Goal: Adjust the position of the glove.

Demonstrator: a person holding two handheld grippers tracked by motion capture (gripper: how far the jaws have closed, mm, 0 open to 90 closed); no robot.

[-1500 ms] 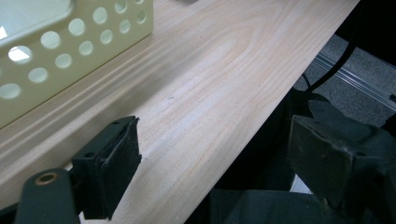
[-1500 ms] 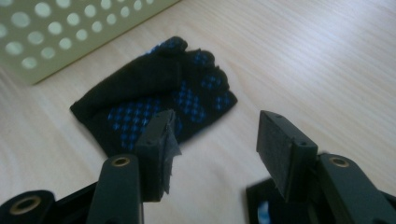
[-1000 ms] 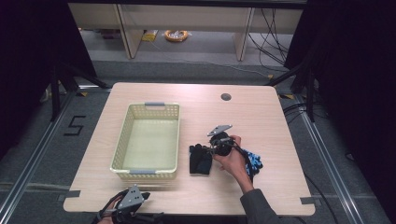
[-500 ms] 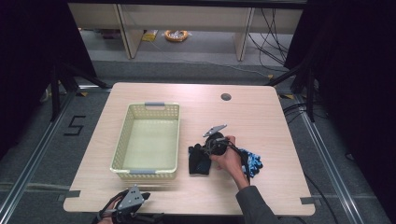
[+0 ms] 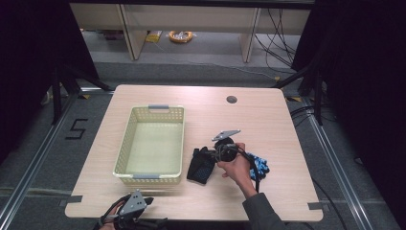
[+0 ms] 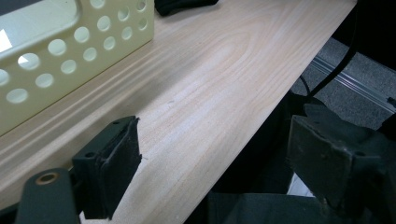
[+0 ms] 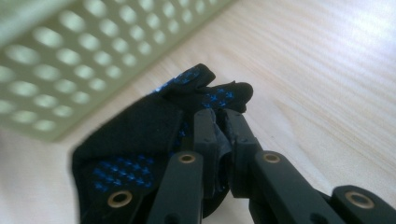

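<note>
A black glove with blue dots (image 5: pixel 200 166) lies on the wooden table just right of the cream basket (image 5: pixel 125 143). My right gripper (image 5: pixel 212 155), held in a hand, reaches onto the glove's right edge. In the right gripper view its jaws (image 7: pixel 219 121) have just been closing and now pinch a fold of the glove (image 7: pixel 140 135), which bunches above the tips. My left gripper (image 5: pixel 146 201) hovers at the table's near edge in front of the basket. Its jaws (image 6: pixel 215 140) stand wide apart with only the table edge between them.
A second, blue-patterned glove (image 5: pixel 261 165) lies behind the right hand. The perforated basket wall (image 6: pixel 70 42) is close to the left gripper, and the basket (image 7: pixel 70 56) is also just beyond the pinched glove. A round cable hole (image 5: pixel 231 99) sits at the table's back.
The right hand has edged slightly left onto the black glove. The left gripper has stayed in place at the near edge.
</note>
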